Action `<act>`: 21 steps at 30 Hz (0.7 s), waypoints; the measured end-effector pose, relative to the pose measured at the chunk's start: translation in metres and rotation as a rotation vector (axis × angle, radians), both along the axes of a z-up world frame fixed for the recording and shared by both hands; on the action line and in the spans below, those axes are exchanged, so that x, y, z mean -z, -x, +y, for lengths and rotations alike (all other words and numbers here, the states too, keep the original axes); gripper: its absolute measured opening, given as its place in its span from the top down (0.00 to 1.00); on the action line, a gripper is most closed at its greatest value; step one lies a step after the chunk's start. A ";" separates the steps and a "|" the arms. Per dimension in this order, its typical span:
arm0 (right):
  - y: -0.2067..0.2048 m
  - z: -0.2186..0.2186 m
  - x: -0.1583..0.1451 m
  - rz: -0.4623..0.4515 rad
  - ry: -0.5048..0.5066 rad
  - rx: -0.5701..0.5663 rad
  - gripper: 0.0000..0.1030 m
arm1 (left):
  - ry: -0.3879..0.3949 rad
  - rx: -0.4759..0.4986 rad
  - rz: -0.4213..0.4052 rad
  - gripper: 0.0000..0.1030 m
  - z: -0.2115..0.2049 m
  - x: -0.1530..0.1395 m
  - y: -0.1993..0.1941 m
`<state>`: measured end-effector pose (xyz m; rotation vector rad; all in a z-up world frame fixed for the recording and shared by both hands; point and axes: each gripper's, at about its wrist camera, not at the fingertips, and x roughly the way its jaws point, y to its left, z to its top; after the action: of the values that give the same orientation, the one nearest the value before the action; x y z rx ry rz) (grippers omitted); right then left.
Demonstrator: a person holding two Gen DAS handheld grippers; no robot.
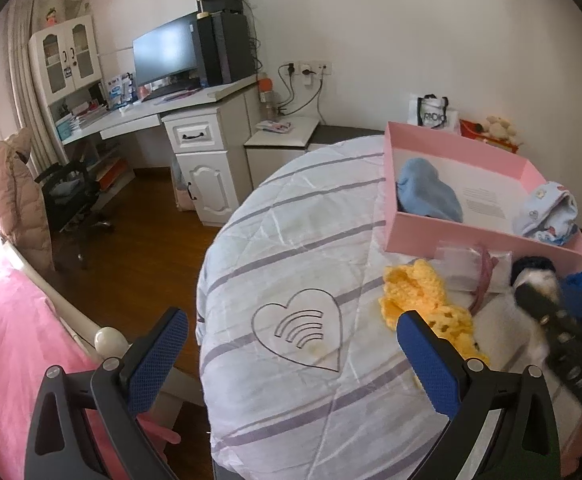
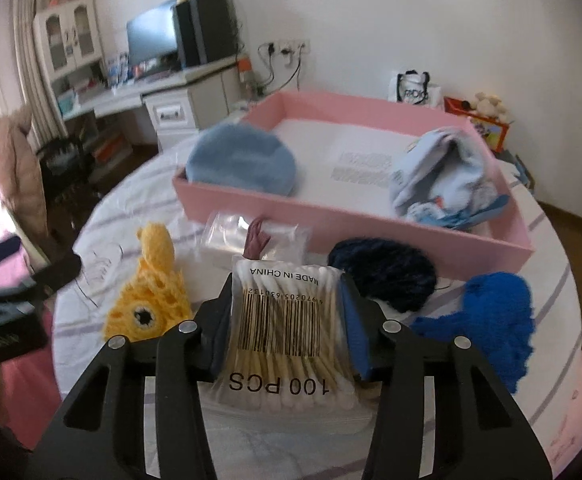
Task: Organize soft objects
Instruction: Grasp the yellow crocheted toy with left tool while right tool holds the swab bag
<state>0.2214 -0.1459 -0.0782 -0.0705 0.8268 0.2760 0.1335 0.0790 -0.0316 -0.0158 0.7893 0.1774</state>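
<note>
The pack of cotton swabs (image 2: 281, 332) sits clamped between the two fingers of the right hand-held gripper (image 2: 283, 316), lifted just above the bed (image 1: 291, 240), near the front wall of the pink box (image 2: 371, 220). Its long axis runs along the fingers, away from the camera toward the box; the printing reads upside down, so the "100 PCS" end is nearest the wrist and the "MADE IN CHINA" end leads. The swabs inside lie along that same axis.

The likely trouble is the slick plastic wrap: the pads grip only the pack's sides, so it could slide out or tilt on the way over the box wall (a low carry might also catch the leading edge on that wall). The clear bag (image 2: 257, 236) directly ahead could be dragged along.

Beside the pack lie a yellow crochet toy (image 2: 151, 292), a dark navy yarn piece (image 2: 383, 272) and a bright blue knit (image 2: 491, 320). Inside the box rest a blue fuzzy cloth (image 2: 243, 160) and a printed baby garment (image 2: 439, 172).

The left hand-held gripper (image 1: 291, 348) hovers wide apart over the quilt, holding nothing.
</note>
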 end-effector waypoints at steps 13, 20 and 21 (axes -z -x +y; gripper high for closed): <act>0.019 -0.061 -0.055 -0.118 -0.124 0.117 0.57 | 0.030 0.086 0.020 0.00 -0.032 -0.006 -0.002; 0.030 -0.078 -0.043 -0.093 -0.088 0.179 0.56 | 0.014 0.144 0.089 0.02 -0.057 0.010 -0.015; 0.030 -0.080 -0.041 -0.087 -0.080 0.188 0.56 | 0.011 0.151 0.097 0.02 -0.059 0.012 -0.017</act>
<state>0.1911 -0.2256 -0.0376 0.0699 0.7299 0.1277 0.1506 0.0201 -0.0436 0.0424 0.8850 0.0312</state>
